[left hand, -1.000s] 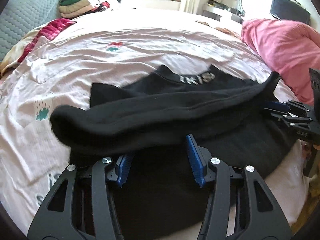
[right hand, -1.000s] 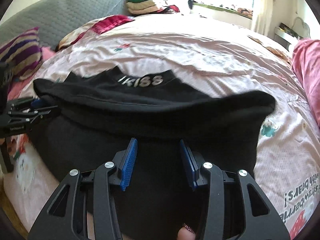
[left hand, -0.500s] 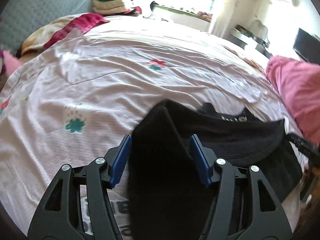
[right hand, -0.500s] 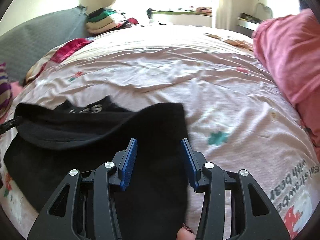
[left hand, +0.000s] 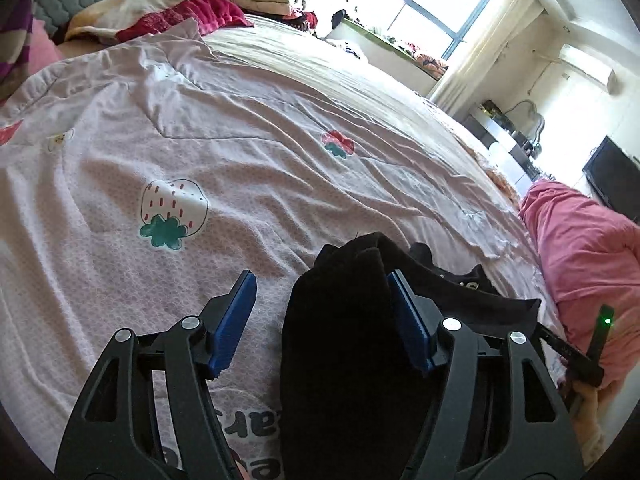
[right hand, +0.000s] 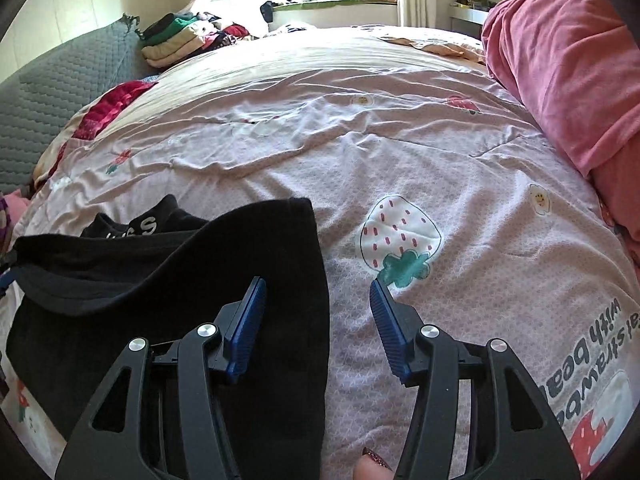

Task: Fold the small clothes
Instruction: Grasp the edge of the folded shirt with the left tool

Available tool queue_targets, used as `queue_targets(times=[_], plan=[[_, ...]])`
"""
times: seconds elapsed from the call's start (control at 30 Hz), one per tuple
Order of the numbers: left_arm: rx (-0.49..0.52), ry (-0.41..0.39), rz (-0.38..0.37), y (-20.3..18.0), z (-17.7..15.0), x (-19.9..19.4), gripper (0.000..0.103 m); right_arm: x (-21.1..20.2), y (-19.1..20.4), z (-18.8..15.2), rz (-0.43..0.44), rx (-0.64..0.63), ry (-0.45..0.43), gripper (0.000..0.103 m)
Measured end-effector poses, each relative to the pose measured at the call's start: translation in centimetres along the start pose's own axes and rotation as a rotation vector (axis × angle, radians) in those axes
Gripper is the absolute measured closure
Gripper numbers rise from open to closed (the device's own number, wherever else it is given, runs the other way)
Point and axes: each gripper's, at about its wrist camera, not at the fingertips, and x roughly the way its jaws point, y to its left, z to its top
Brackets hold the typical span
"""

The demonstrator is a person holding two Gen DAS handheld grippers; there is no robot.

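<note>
Both grippers' fingers (left hand: 244, 300) have spread, black garment (right hand: 248, 280) lying loose between each pair.

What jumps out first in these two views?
The black garment lies folded over on the pink strawberry-print sheet, between the open jaws of both grippers: left, right. A big strawberry print sits just beyond the right gripper, and a pink blanket is heaped at far right.

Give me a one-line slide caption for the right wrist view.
Right tool open above the folded black garment on the strawberry-print bedsheet.
</note>
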Motion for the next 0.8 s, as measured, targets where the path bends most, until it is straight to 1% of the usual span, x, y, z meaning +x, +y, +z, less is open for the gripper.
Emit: queue_targets(times=[0.1,0.13,0.2,0.3,0.37,0.47,0.53,0.57,0.63,0.67,0.73,0.8], plan=[[-0.015,-0.003,0.000,0.2,-0.1,0.1,0.043,0.7,-0.4,0.6,-0.018,0.007,-0.013,0.051],[-0.016,-0.005,0.007,0.3,-0.1,0.0,0.043,1.1,-0.5,0.8,-0.052,0.006,-0.014,0.051],[-0.031,-0.008,0.022,0.7,-0.1,-0.1,0.042,1.5,-0.9,1.1,-0.084,0.011,-0.019,0.051],[-0.055,-0.018,0.052,1.4,0.0,-0.3,0.040,1.7,-1.2,1.3,-0.088,0.015,-0.023,0.051],[-0.056,-0.015,0.060,1.7,0.1,-0.3,0.039,1.6,-1.1,1.3,-0.079,0.007,-0.020,0.051],[-0.081,-0.042,0.059,2.1,0.3,-0.6,0.039,1.4,-0.9,1.2,-0.053,0.004,-0.013,0.051],[-0.098,-0.100,0.058,2.3,0.2,-1.3,0.039,1.4,-0.7,1.2,-0.024,0.006,-0.006,0.051],[-0.099,-0.117,0.066,2.4,0.2,-1.6,0.039,1.4,-0.5,1.2,-0.015,0.001,-0.004,0.051],[-0.118,-0.156,0.053,2.6,0.4,-2.2,0.039,1.3,-0.1,1.1,-0.013,-0.017,-0.008,0.051],[-0.120,-0.158,0.046,2.7,0.5,-2.4,0.039,1.3,-0.1,1.1,-0.007,-0.018,-0.008,0.051],[-0.106,-0.104,0.026,2.6,0.8,-1.7,0.039,1.5,-0.1,1.1,-0.002,-0.013,0.002,0.051],[-0.093,-0.023,-0.007,2.3,0.7,-0.5,0.039,1.6,-0.3,0.9,0.007,0.000,0.009,0.052]])
